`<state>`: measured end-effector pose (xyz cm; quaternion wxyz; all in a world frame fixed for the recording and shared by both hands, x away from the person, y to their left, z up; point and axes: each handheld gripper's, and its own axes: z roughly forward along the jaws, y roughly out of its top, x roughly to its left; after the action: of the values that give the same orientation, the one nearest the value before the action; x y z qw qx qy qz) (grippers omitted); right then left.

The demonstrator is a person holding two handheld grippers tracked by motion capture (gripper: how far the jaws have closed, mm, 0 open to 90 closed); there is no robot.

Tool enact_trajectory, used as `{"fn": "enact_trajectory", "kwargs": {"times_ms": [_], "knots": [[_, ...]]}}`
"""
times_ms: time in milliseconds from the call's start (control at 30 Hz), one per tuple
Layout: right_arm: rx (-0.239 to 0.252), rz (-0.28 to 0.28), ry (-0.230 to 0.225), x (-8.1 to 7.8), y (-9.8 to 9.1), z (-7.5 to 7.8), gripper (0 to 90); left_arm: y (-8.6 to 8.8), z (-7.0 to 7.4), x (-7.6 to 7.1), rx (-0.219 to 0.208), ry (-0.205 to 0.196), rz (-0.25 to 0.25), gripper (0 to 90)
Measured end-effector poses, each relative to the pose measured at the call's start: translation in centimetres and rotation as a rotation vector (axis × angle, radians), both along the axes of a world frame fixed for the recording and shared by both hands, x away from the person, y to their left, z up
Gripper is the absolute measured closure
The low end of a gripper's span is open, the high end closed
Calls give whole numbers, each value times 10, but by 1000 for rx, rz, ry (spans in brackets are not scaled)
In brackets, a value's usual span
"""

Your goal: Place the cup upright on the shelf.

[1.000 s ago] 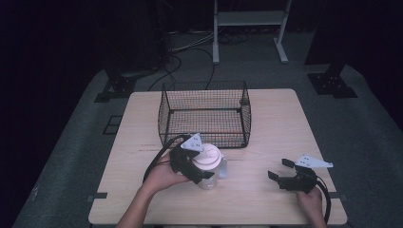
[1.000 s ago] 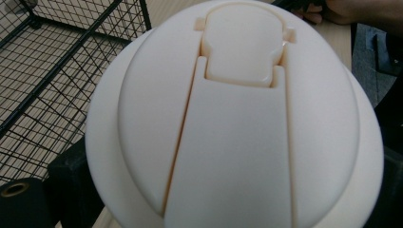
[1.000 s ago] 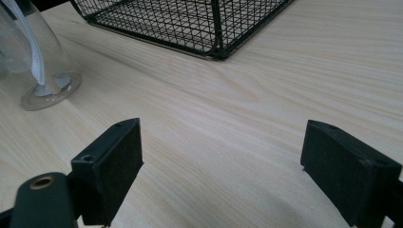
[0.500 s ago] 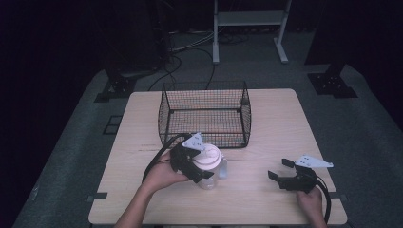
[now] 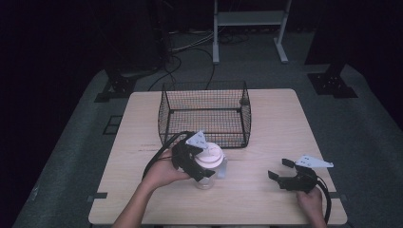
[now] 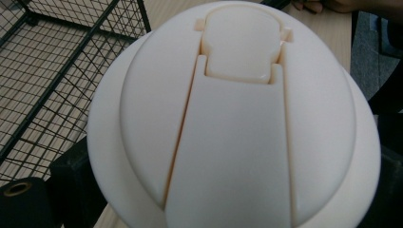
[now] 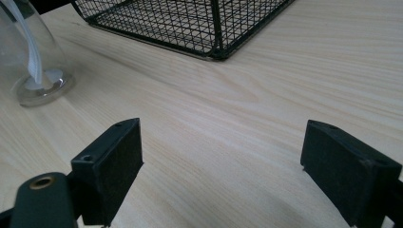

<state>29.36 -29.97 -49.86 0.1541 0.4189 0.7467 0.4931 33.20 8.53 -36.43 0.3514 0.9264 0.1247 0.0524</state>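
A clear plastic cup (image 5: 207, 177) with a cream domed lid (image 5: 211, 156) stands on the wooden table (image 5: 275, 128) just in front of the wire basket (image 5: 247, 118). My left gripper (image 5: 199, 160) is shut on the lid, one jaw on each side. In the left gripper view the lid (image 6: 237, 118) is seen from very close, with dark jaw pads at its lower left and lower right. My right gripper (image 5: 278, 168) rests low at the table's front right, open, with bare wood between its pads (image 7: 114, 156). The cup's base (image 7: 35, 71) stands far to its left.
The black wire basket (image 7: 190, 23) is empty and open at the top, in the middle of the table. A bare strip of wood lies between the cup and my right gripper. Dark floor, cables and stand legs surround the table.
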Motion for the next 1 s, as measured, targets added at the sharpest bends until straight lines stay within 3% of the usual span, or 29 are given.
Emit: {"fn": "enact_trajectory", "kwargs": {"times_ms": [533, 767, 1000], "knots": [[8, -2, 1, 0, -1, 0, 129, -8, 29, 7, 45, -25, -3, 58], [7, -2, 0, 0, -1, 0, 129, -8, 41, 13, 29, -11, -4, 58], [10, -5, 4, 0, -1, 0, 129, -10, 60, 15, 47, -31, -14, 58]]}}
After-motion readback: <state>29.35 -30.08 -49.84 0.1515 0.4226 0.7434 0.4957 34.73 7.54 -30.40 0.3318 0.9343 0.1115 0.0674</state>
